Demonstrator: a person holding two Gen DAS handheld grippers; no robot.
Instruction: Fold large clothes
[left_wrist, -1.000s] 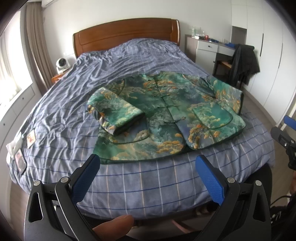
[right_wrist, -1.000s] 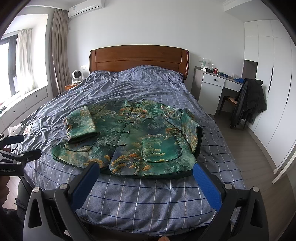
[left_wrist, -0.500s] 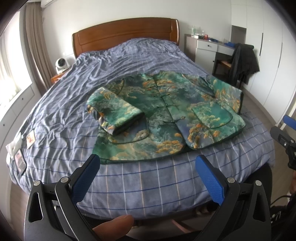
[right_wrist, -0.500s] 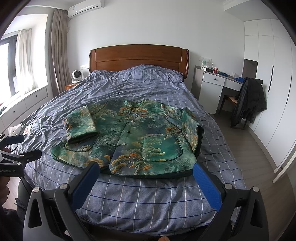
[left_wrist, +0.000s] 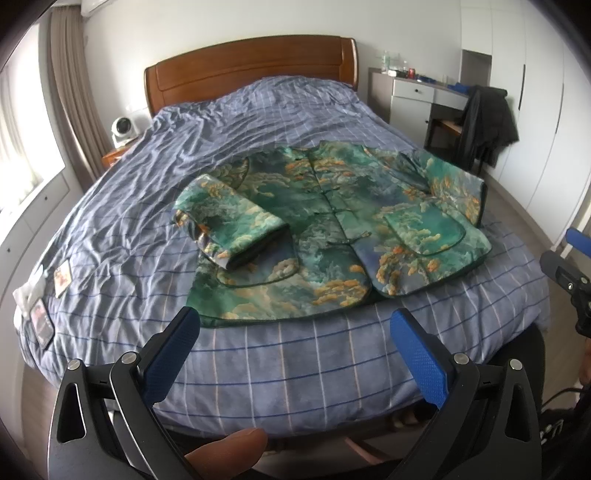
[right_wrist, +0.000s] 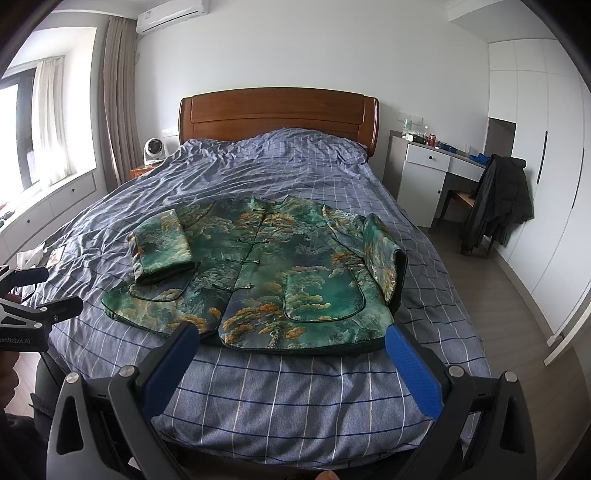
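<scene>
Green jacket (left_wrist: 332, 229) flat on bed (sleeves folded in).

- The jacket (right_wrist: 295, 266) is woven cloth with a soft satin sheen, its green and orange pattern slightly raised, edged in dark piping.
- The bed cover (right_wrist: 280, 391) is matt checked cotton-like cloth, creased all over.
- The headboard (right_wrist: 277, 110) is polished, glossy brown wood.
- The left claw (left_wrist: 295, 332) has matt black plastic arms, bright metal bolt heads, and blue pads (left_wrist: 173, 350) with a fine dimpled texture.
- The right claw (right_wrist: 291, 345) looks the same: matt black plastic, shiny bolts, rough blue pads (right_wrist: 413, 373).
- The wardrobe (right_wrist: 546, 184) is smooth white panel.
- The floor (right_wrist: 517, 332) is matt grey-brown wood plank.
- The curtain (right_wrist: 118, 110) is dull brown cloth.
</scene>
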